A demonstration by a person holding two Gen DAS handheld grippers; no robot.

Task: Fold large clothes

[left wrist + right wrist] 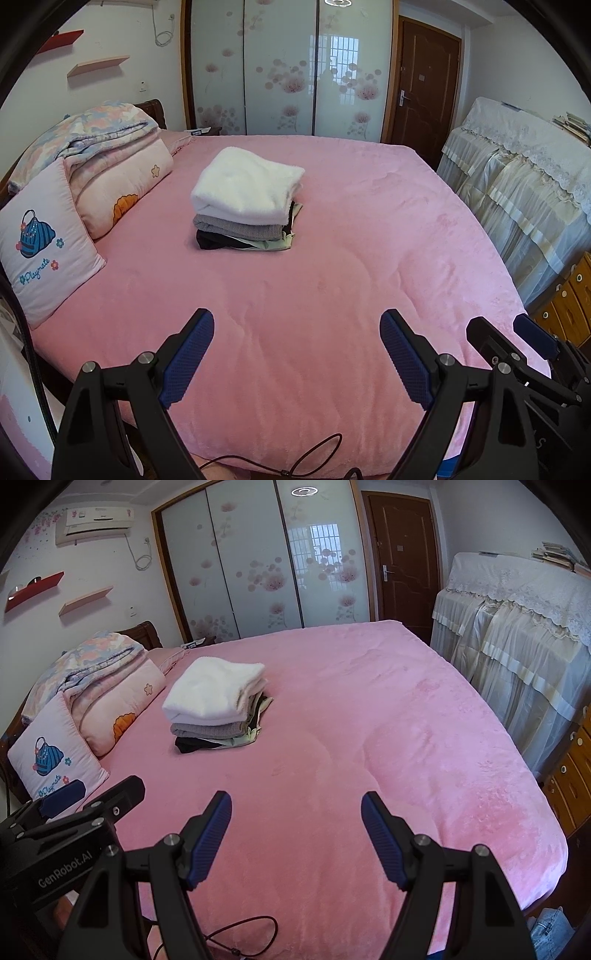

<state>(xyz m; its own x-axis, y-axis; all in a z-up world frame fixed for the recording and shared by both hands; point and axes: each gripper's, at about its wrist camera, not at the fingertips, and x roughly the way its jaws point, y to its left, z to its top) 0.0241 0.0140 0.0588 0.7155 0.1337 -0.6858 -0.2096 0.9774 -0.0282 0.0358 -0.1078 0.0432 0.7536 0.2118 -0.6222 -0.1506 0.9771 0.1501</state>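
A stack of folded clothes (245,206) (218,709) sits on the pink bed (332,277) (369,738), left of its middle: a fluffy white piece on top, grey, pale green and black pieces under it. My left gripper (297,325) hangs open over the near part of the bed, nothing between its blue pads. My right gripper (295,806) is also open and empty, beside the left one; it shows at the right edge of the left wrist view (498,332). The left gripper (92,790) appears at the lower left of the right wrist view. Both are well short of the stack.
A pink cushion (40,243) and folded quilts (107,162) lie at the bed's left by the headboard. A lace-covered piece of furniture (517,177) and wooden drawers (569,306) stand on the right. A thin black cable (314,454) lies at the near bed edge. Blue denim (550,930) shows low right.
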